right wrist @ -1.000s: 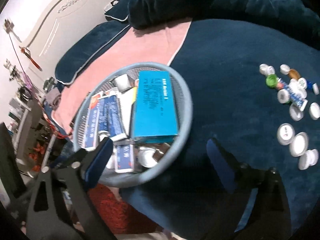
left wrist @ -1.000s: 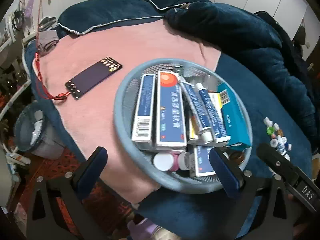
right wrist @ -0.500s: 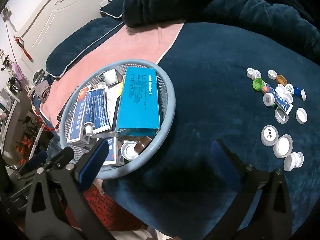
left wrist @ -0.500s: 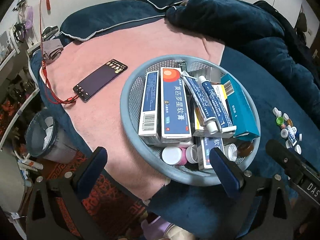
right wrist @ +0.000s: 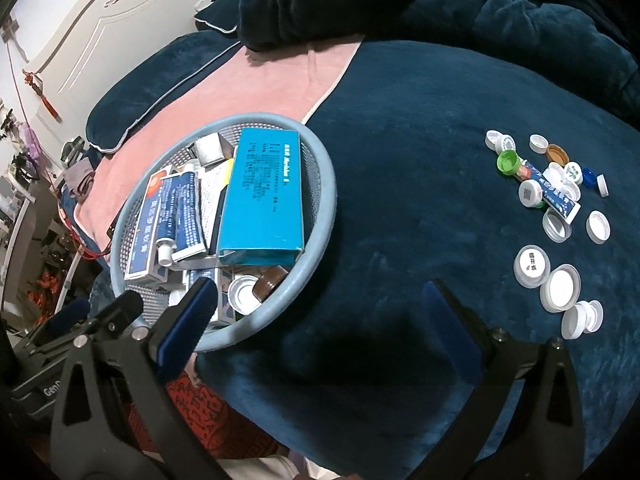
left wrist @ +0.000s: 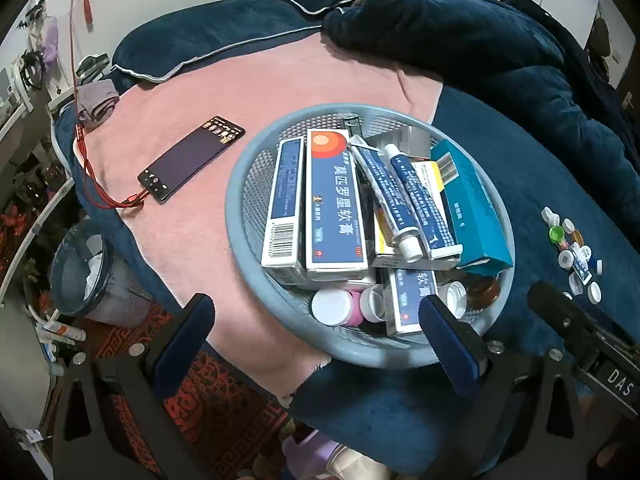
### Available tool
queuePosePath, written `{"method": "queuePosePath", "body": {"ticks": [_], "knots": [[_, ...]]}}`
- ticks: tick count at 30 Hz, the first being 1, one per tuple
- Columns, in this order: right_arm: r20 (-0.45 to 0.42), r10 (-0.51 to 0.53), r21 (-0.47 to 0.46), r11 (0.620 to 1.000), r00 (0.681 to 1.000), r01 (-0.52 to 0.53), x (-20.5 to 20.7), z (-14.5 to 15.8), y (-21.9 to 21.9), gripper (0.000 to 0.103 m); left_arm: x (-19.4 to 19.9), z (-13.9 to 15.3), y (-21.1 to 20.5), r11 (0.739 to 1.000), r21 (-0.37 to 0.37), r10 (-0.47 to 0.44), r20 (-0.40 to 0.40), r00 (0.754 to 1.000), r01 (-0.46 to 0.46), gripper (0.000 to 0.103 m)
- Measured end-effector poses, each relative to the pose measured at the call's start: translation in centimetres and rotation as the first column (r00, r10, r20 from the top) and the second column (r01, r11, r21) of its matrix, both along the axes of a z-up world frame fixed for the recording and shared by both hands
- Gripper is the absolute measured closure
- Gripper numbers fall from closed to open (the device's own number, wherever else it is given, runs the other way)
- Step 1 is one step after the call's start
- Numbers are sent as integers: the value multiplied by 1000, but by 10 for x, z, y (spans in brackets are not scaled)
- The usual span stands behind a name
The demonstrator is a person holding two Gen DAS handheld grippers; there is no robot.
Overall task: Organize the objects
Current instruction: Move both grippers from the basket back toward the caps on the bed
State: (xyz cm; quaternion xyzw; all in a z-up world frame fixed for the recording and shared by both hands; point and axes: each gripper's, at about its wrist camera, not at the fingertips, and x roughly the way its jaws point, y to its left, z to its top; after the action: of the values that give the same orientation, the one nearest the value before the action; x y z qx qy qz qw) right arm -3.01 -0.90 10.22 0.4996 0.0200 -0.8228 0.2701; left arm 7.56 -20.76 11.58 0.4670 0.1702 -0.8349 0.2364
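Observation:
A round grey-blue mesh basket (left wrist: 240,236) (right wrist: 326,216) sits on the bed, filled with ointment boxes (left wrist: 334,204), tubes (left wrist: 384,196), a teal box (left wrist: 468,208) (right wrist: 262,192) and small bottles (left wrist: 334,306). Several loose bottle caps (right wrist: 556,208) (left wrist: 572,252) and a small blue tube (right wrist: 552,194) lie on the dark blue blanket to the right. My left gripper (left wrist: 316,336) hovers open over the basket's near rim, holding nothing. My right gripper (right wrist: 316,320) is open above bare blanket between basket and caps.
A phone (left wrist: 192,158) on a red cable lies on the pink towel (left wrist: 200,92) left of the basket. Dark pillows and a bunched blanket (left wrist: 460,40) lie behind. A bin (left wrist: 80,272) stands on the floor beside the bed edge.
Both grippers have pulled back and risen slightly; the basket and the caps look smaller and farther. Nothing was grasped or released.

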Motion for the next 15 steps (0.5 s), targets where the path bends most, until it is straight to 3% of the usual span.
{"method": "queuePosePath", "body": {"ticks": [15], "knots": [[-4,-35,15,999,999,35,-2,0,22,0,-8,4,20,999,-10,-33,10,999,33,1]]}}
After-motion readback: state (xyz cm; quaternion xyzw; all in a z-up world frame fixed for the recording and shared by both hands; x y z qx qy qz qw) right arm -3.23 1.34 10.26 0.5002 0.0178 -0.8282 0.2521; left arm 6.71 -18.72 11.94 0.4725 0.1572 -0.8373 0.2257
